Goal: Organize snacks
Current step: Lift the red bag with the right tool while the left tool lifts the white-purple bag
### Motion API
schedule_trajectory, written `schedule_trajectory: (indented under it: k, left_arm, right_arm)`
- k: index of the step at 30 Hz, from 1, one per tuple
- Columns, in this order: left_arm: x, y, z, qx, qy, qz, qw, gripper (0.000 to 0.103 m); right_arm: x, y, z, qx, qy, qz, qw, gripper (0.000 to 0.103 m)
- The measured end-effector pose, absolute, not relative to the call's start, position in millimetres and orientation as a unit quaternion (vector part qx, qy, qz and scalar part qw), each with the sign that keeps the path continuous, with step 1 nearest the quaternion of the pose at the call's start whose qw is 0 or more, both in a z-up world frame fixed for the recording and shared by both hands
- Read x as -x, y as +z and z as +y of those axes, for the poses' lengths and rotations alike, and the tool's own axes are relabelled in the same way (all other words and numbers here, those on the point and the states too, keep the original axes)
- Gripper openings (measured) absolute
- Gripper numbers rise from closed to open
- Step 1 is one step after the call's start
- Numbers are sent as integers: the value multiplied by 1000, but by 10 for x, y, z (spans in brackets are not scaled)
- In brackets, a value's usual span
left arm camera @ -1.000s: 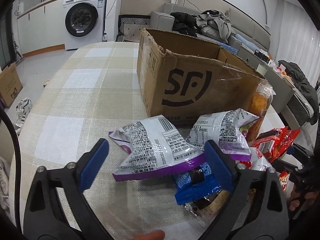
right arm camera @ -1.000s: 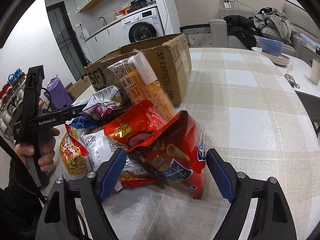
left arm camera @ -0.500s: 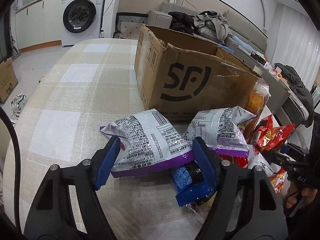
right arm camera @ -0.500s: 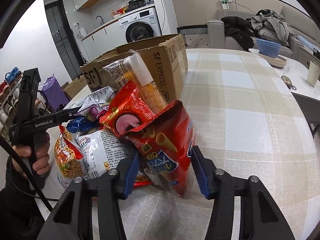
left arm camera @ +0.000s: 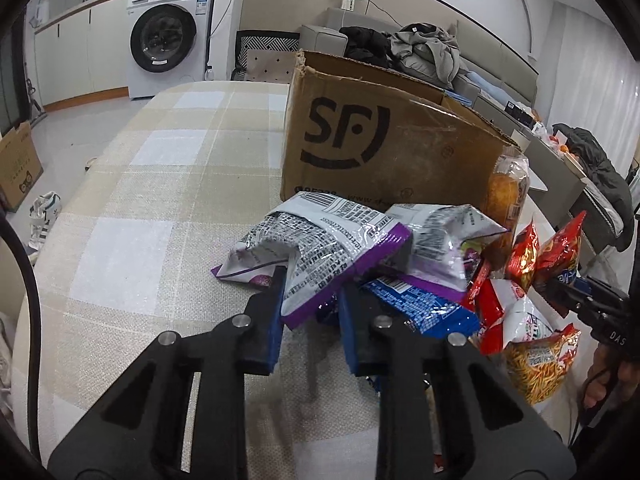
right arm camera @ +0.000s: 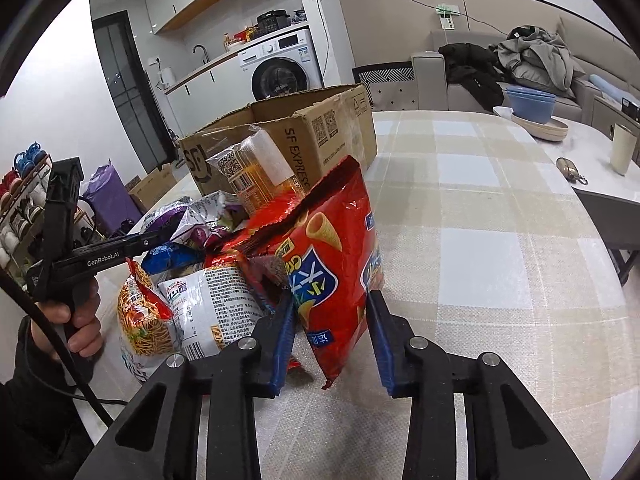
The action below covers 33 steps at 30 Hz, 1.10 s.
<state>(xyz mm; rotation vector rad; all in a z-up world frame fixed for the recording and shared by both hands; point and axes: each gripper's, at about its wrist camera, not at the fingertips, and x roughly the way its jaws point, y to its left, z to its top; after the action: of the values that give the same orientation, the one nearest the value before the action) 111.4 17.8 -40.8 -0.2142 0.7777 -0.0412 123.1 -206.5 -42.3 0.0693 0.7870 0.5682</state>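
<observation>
- Between the narrowed fingers of the left gripper point(left arm camera: 310, 300), the near corner of a purple-edged bag point(left arm camera: 320, 252) is pinched; the bag runs up and away toward the cardboard box point(left arm camera: 384, 148), its far end resting on the snack pile.
- Just right of it lie a second silver bag point(left arm camera: 444, 236), a blue packet point(left arm camera: 420, 308) partly under both, and a noodle bag point(left arm camera: 532, 356) at the pile's right edge.
- Further right, the right gripper point(right arm camera: 330, 332) holds a red cone-snack bag point(right arm camera: 332, 264) at its lower part; the bag stands nearly upright, long axis vertical, its bottom corner hanging clear of the checked tablecloth point(right arm camera: 500, 260).
- Judging from the layout, the box sits straight ahead of the left gripper and ahead-left of the right one, so each bag must rise over the box wall.
- Only the right view shows the box's open top and the tall clear pack point(right arm camera: 260, 176) leaning against it; whether anything is inside stays hidden. Only the left view shows the blue packet's full length.
</observation>
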Motion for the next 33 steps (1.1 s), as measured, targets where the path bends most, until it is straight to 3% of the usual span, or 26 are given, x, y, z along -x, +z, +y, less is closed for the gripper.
schedule_trajectory:
  k: [4,9,16,27,30,32,33]
  left_arm:
    - [-1119,-415,232,101,-27,380,919,23]
    - [-1128,-390,253,96,-17,383,918,42]
    - [-1089,-266,233,81,-32,360,929,79]
    - [-1455,-283,172,52,-69,385,919,80]
    - [-1496,-317,150,48,-72,384,919,66]
    - [-1502,-331,139,32,-61,382,922,46]
    - [-1503,-342,134,30,-60,382,922,46]
  right_arm:
    - [-1221,-422,-2067,-32,274,377,884,35]
    - [-1225,-434,-2070,-30,274,377,884,35]
    - [-1225,-439,-2061,-27,274,377,884,35]
    - [-1245,-443,-2064,-27,275,380,883,35]
    - [-1245,-437,-2064,-27,276,379,883,35]
    - [-1244,-439,-2064,-27,278,378,883,35]
    - [-1238,-435,-2063,-28,280,376,883,35]
